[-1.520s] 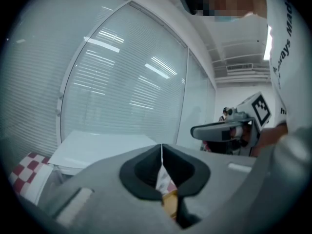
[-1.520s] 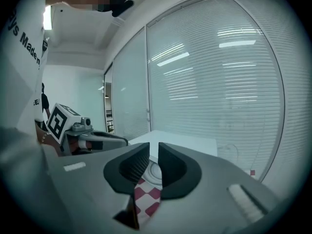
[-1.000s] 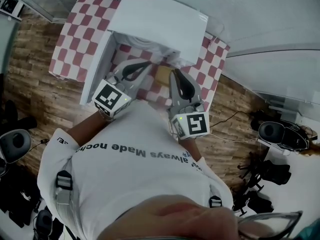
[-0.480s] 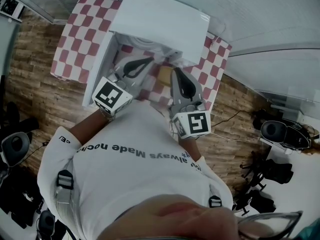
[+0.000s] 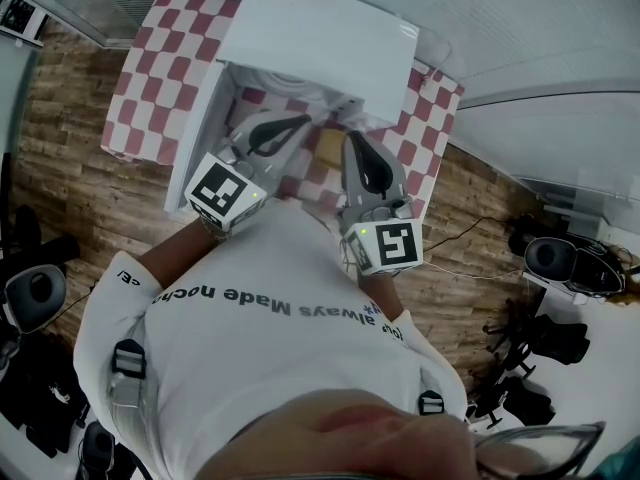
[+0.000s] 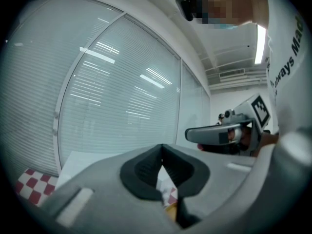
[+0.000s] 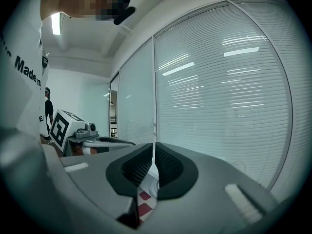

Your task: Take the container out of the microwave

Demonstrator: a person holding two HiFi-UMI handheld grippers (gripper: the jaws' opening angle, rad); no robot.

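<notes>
A table (image 5: 150, 98) with a red and white checked cloth stands on a wood floor (image 5: 60, 168) by big windows (image 7: 219, 82) with blinds. The white microwave (image 5: 320, 33) sits at its back edge, door (image 5: 195, 133) open. The tan container (image 5: 328, 148) shows just in front of the opening, between both tongs. The left gripper (image 6: 161, 162) is closed and empty. The right gripper (image 7: 154, 161) has just closed to a thin slit and is empty.
</notes>
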